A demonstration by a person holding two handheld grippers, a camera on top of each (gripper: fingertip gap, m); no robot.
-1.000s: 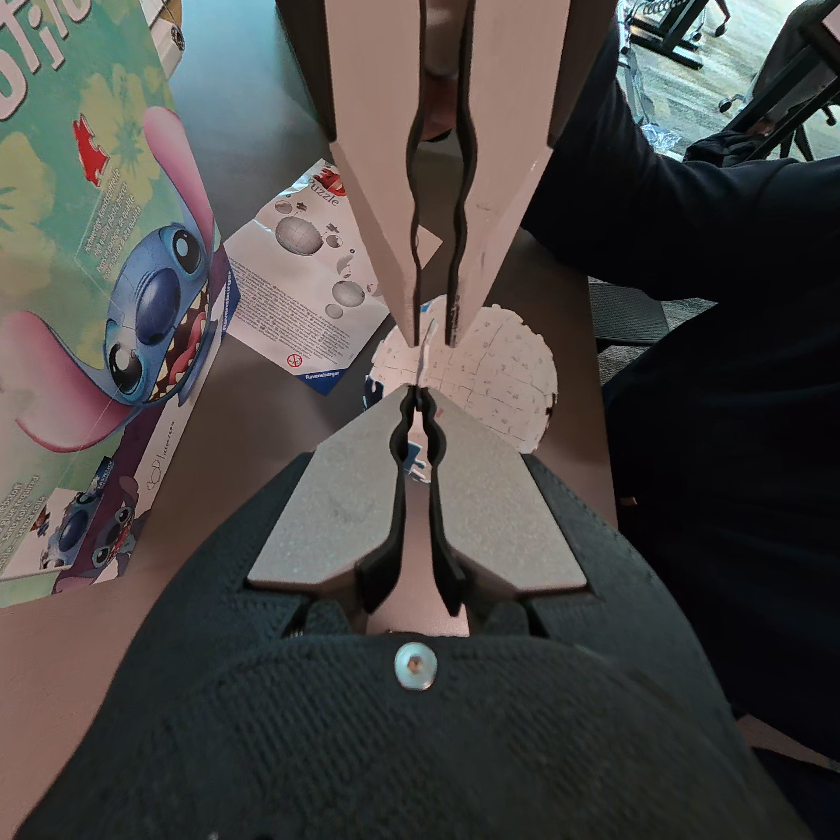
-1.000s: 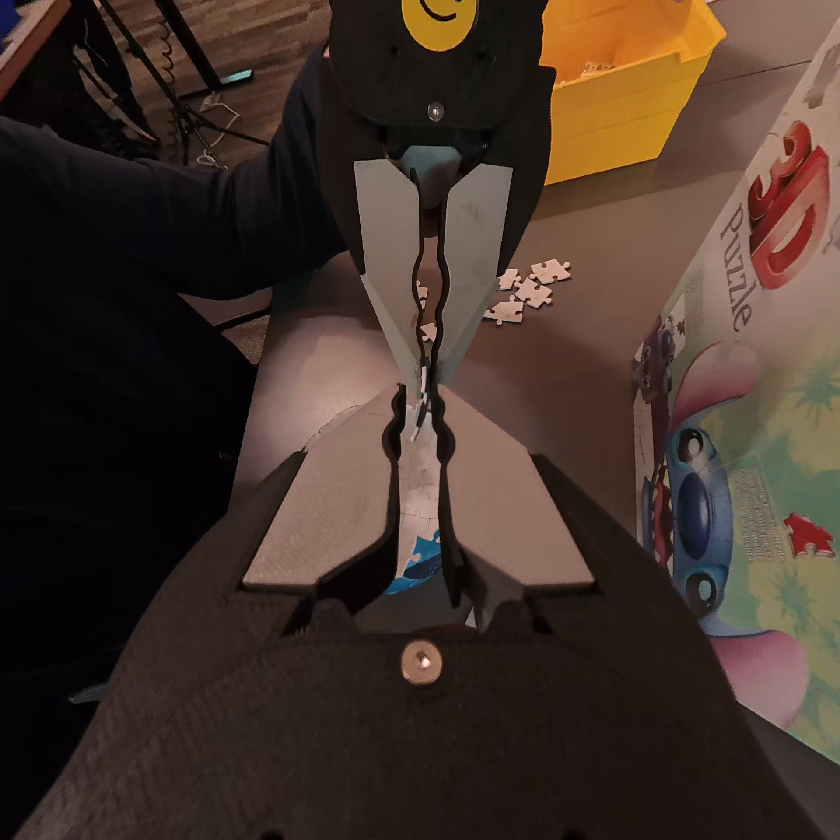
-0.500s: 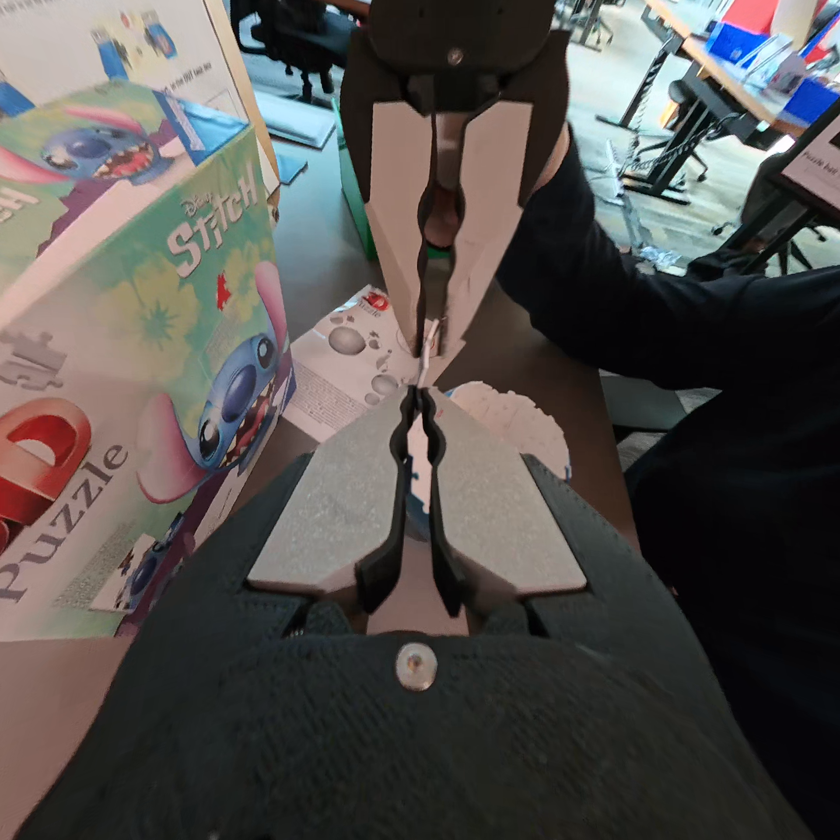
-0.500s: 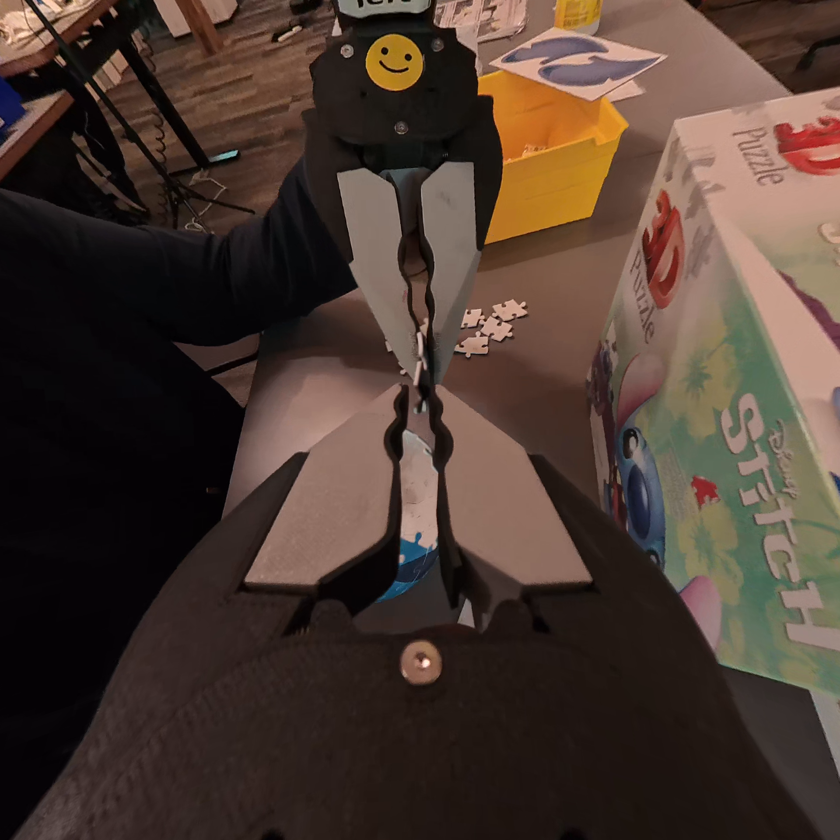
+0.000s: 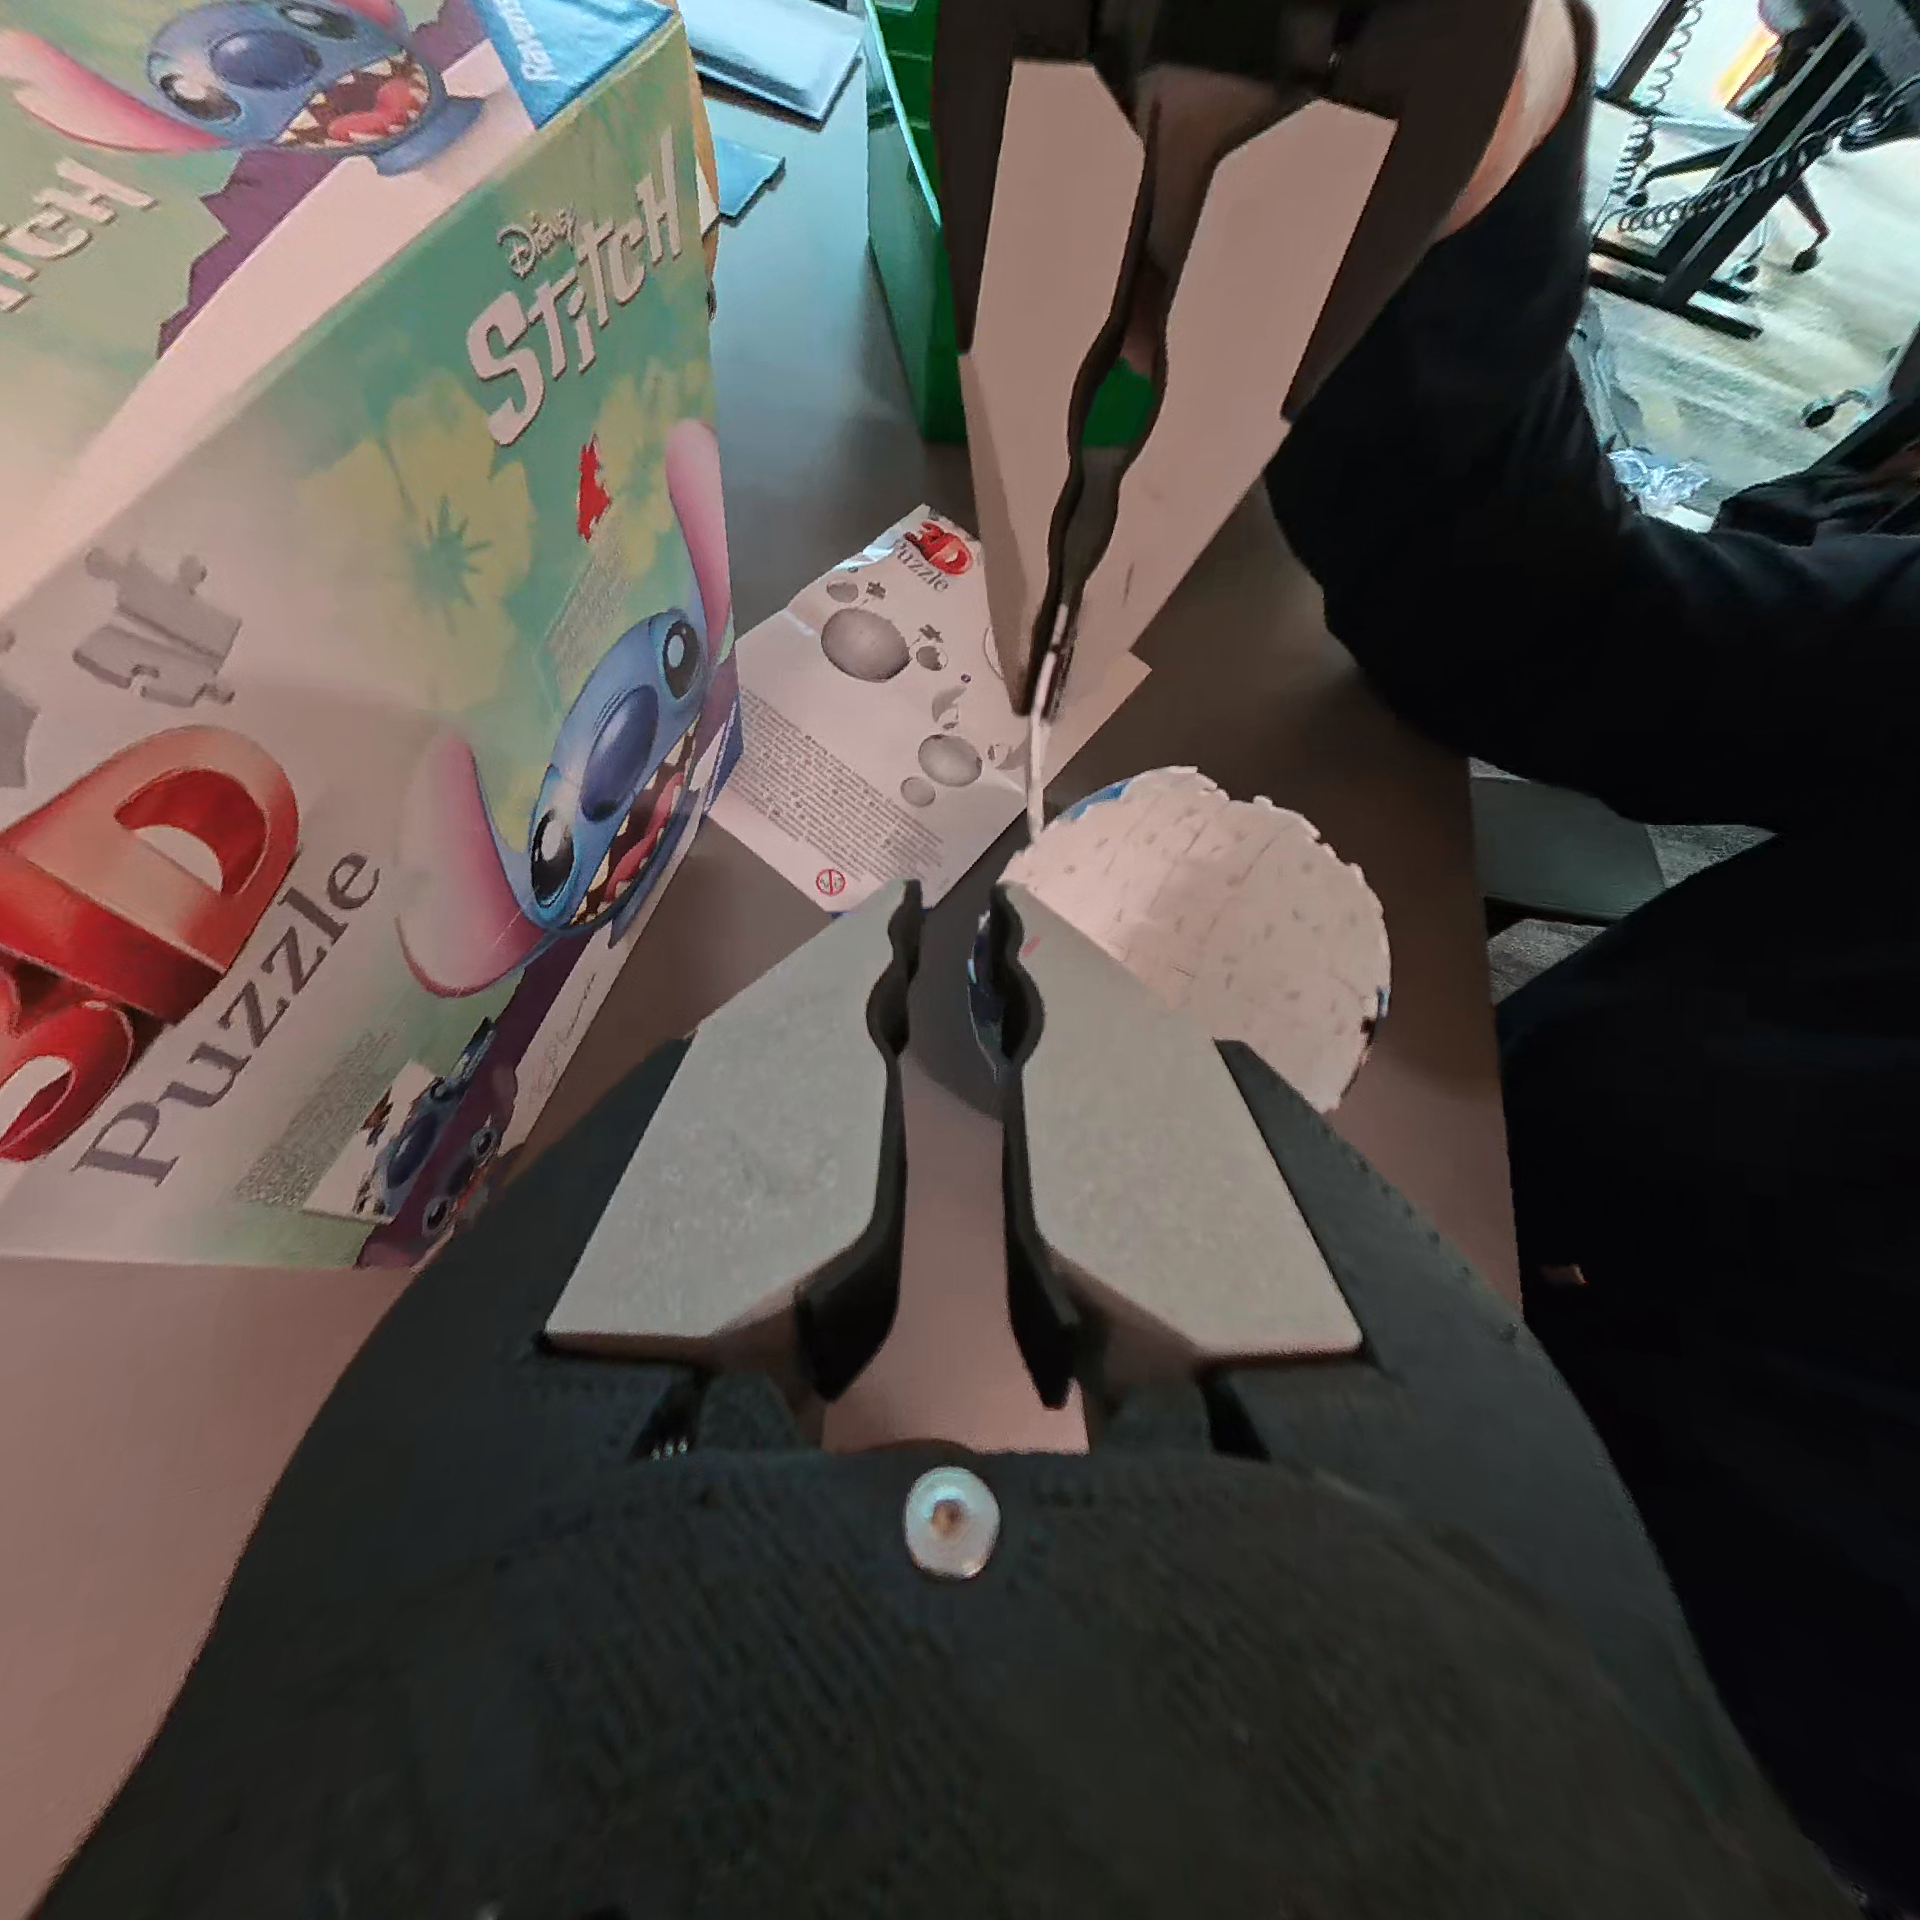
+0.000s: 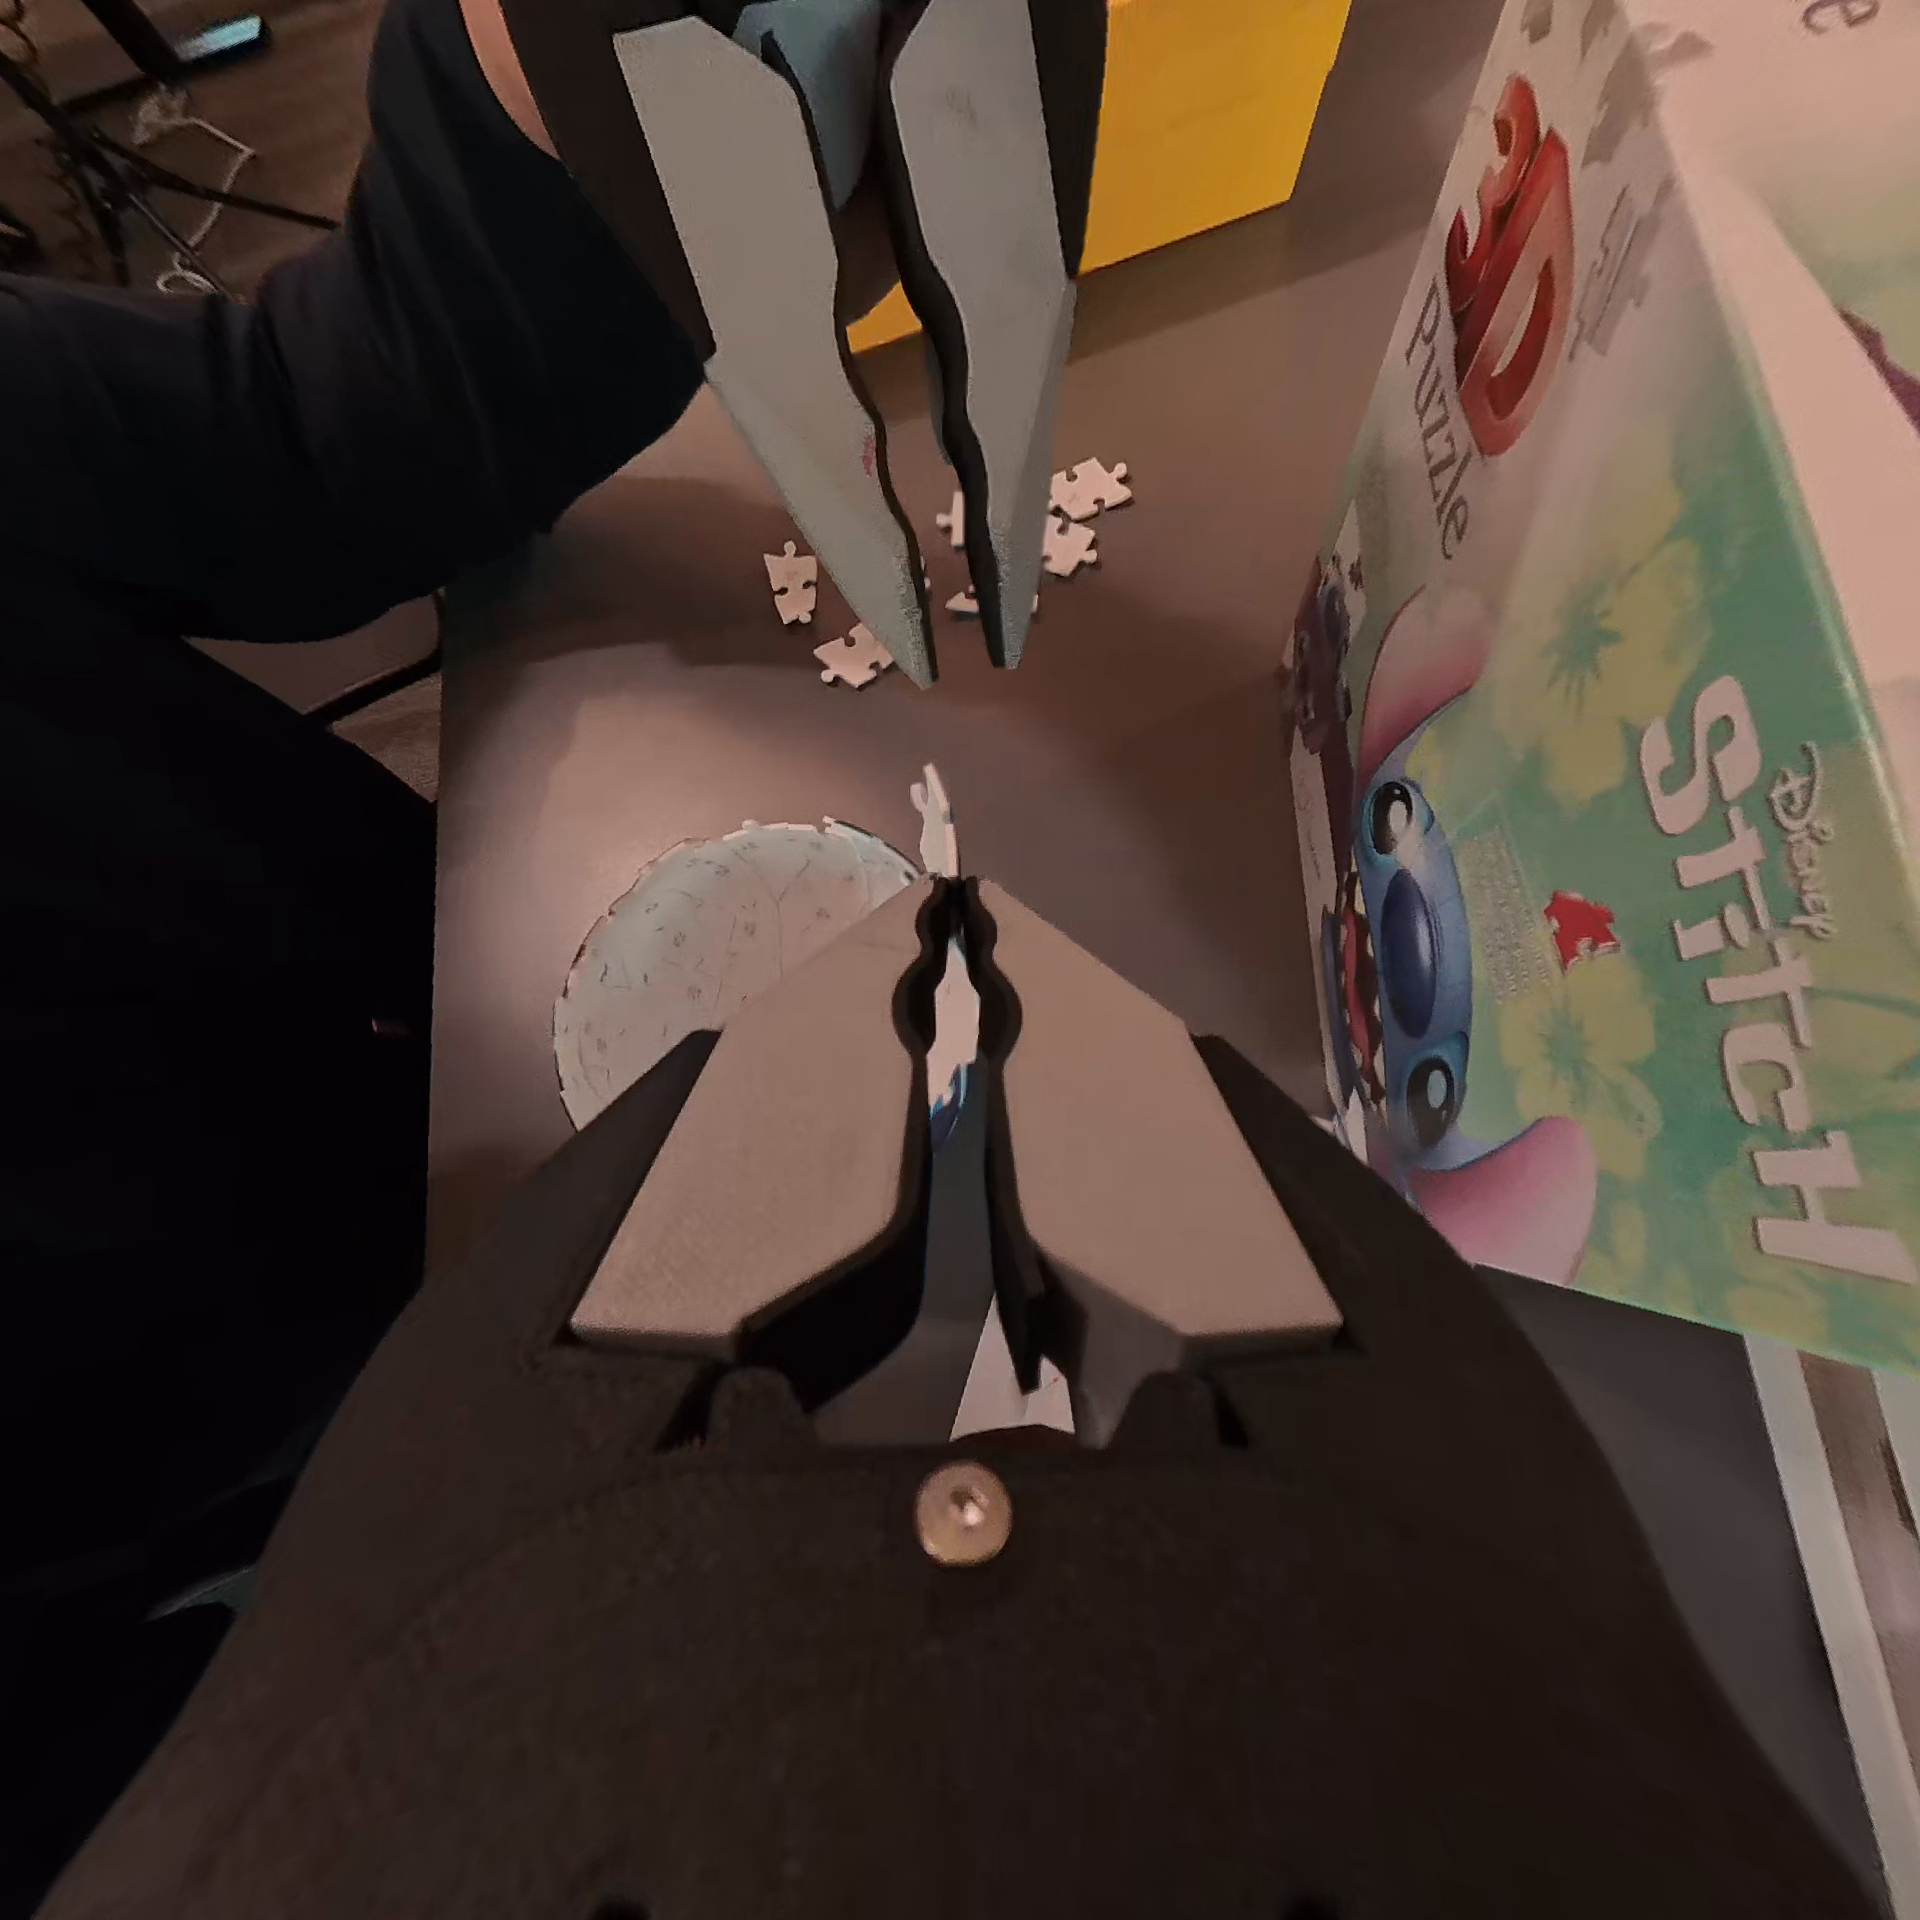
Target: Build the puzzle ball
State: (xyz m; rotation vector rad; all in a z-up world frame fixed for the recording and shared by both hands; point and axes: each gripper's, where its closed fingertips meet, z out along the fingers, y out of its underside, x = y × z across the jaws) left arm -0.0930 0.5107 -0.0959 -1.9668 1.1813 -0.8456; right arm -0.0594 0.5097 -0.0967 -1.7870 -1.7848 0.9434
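The partly built puzzle ball (image 5: 1226, 914) is a white half shell with a blue edge, open side up on the table; it also shows in the right wrist view (image 6: 727, 935). My right gripper (image 6: 951, 883) is shut on a small white puzzle piece (image 6: 935, 821) that sticks out past its tips, above the shell's rim. In the left wrist view this gripper (image 5: 1039, 707) hangs from above with the piece (image 5: 1037, 769) pointing down at the shell. My left gripper (image 5: 956, 904) is open by a narrow gap and empty. It faces the right gripper a short way off (image 6: 961, 665).
A large colourful puzzle box (image 5: 364, 623) stands close on one side (image 6: 1610, 727). An instruction leaflet (image 5: 862, 769) lies behind the shell. Several loose pieces (image 6: 1081, 509) lie near a yellow bin (image 6: 1195, 135). A person's dark sleeve (image 5: 1558, 520) borders the table edge. Across from one pair of fingers to the other is roughly 4 cm.
Both grippers pinched the piece tip to tip before. Now my left gripper has opened, let go and drawn back, and the right gripper alone holds the piece.
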